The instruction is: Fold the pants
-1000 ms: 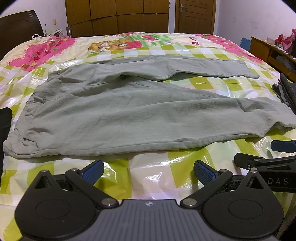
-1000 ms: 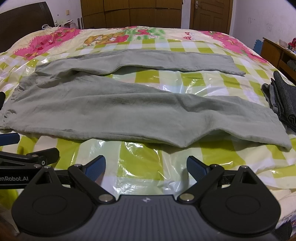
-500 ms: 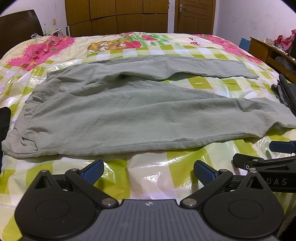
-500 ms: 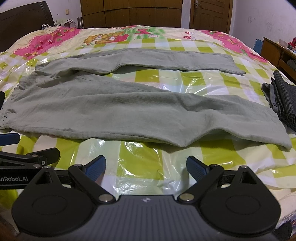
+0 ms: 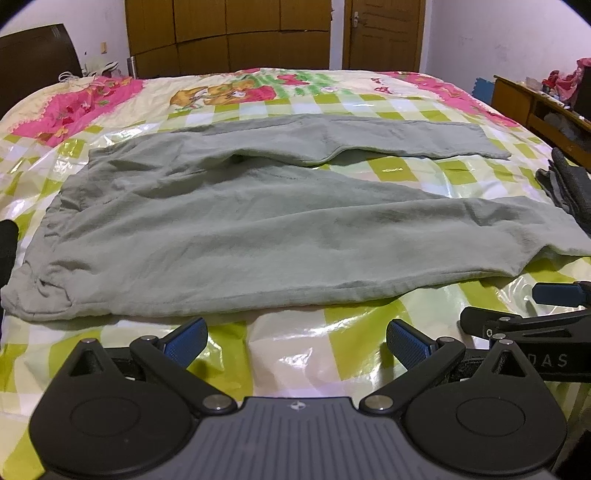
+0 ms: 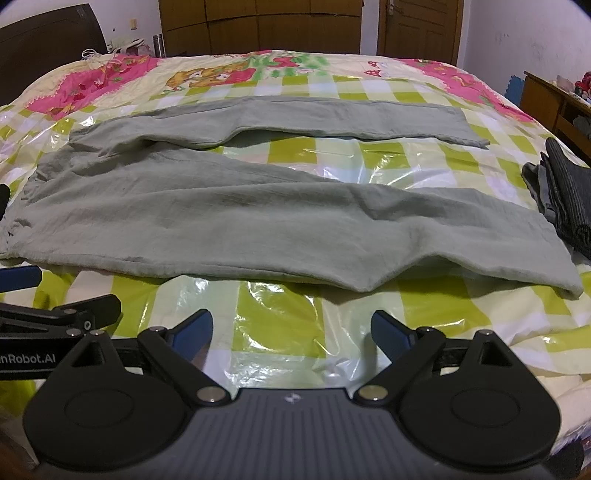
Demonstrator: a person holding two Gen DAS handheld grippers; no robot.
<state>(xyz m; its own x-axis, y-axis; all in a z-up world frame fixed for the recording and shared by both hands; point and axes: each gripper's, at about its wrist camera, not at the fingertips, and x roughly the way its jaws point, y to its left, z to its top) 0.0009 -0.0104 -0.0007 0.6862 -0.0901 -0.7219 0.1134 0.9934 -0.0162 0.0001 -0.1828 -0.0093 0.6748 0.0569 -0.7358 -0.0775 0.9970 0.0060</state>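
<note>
Right gripper (image 6: 291, 328) alone sees pants (image 6: 258, 218) hem.

The left gripper (image 5: 297, 338) is level and low, its two blue-padded fingers spread wide with nothing between them. The right gripper (image 6: 291, 328) is just beside it in the same pose, fingers also wide apart.

Pale walls (image 5: 498, 40) behind a wide bed (image 5: 288, 92) under a checked, cartoon-print cover. Brown wooden wardrobe (image 5: 229, 33) and door (image 5: 384, 33) along the far wall. Dark headboard (image 6: 48, 44) at left; low wooden cabinet (image 6: 546, 99) at right.
</note>
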